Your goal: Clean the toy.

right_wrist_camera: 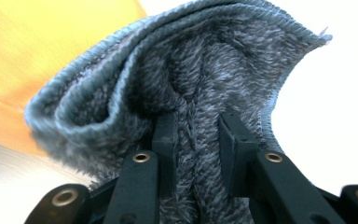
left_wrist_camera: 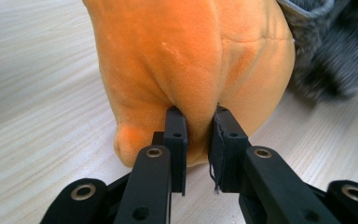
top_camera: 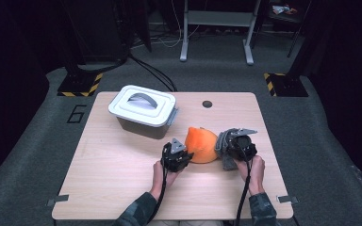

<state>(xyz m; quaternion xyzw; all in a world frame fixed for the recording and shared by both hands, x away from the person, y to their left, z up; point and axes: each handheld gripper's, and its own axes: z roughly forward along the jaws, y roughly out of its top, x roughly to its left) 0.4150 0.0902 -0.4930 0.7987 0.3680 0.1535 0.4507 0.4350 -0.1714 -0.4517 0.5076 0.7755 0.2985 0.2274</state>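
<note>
The soft orange cloth (top_camera: 201,145) sits near the table's (top_camera: 113,179) right edge. The left gripper (left_wrist_camera: 198,123) pinches a fold of it; the right gripper (right_wrist_camera: 196,128) pinches the fuzzy grey cloth (right_wrist_camera: 186,84) beside it. Pull gently, keeping both pinches tight. The lidded white box (top_camera: 143,110) sits by the far edge, out of the way.

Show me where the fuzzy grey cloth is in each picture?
High view: the grey cloth is right of the middle, bunched in the right gripper, beside the orange plush.
Left gripper view: top right corner, behind the orange plush.
Right gripper view: across the middle, pinched between the black jaws.
Shared landmark: the orange plush, also at the top left of the right gripper view.
</note>
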